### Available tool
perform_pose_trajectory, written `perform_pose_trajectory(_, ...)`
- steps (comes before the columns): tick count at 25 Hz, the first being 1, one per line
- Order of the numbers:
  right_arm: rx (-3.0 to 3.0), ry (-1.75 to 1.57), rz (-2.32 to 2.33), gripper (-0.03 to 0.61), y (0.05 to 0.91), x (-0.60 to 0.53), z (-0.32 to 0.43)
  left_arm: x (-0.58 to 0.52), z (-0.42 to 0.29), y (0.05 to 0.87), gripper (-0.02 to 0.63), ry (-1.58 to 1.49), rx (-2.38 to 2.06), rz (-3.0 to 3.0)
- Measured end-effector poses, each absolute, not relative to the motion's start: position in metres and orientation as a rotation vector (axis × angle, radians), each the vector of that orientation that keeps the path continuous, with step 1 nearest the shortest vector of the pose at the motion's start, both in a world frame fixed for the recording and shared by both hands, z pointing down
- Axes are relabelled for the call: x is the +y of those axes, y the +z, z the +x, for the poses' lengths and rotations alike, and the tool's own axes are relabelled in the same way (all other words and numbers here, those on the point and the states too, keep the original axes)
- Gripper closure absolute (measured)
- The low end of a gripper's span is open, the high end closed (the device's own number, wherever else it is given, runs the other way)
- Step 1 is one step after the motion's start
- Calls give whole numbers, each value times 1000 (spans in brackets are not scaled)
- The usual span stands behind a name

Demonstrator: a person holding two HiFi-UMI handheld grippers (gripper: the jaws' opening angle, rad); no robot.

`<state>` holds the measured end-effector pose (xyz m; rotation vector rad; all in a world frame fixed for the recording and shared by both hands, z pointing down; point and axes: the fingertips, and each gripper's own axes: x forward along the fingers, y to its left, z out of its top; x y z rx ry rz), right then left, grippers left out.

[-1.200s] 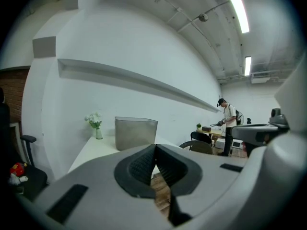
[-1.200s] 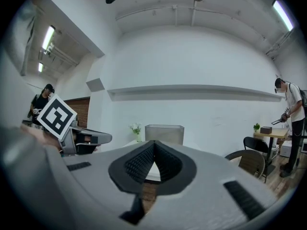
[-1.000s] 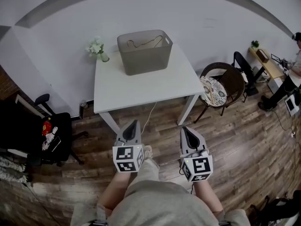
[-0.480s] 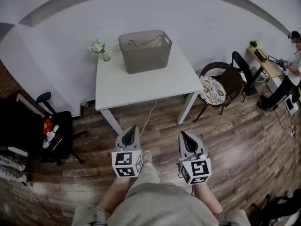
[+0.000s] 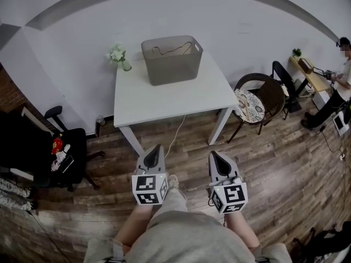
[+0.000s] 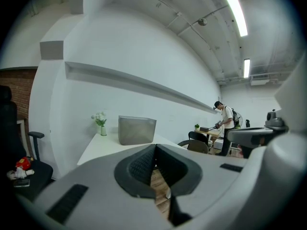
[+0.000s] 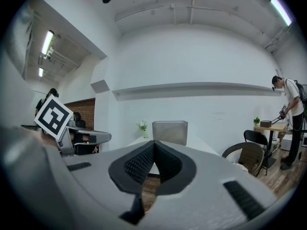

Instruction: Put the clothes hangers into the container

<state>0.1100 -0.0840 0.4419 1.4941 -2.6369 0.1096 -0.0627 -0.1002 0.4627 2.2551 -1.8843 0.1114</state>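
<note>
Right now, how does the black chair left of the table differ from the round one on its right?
The black office chair has armrests and small items, one red, on its seat; the round brown chair holds a patterned cushion. Both stand on the wood floor beside the white table, unoccupied.

The white table [image 5: 170,97] stands on the wood-plank floor [image 5: 274,163] against the white wall [image 5: 230,21] and carries 2 things along its far edge: a grey container [image 5: 172,62] near the middle and, apart at the left corner, a small vase [image 5: 122,59] of white flowers.
</note>
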Motion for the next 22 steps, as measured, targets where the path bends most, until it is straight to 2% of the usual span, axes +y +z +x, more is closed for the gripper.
perform_pose_trajectory(22,-2656,135,1487,578,446,-87,102,-100,-68,465,606,121,-1886,2246)
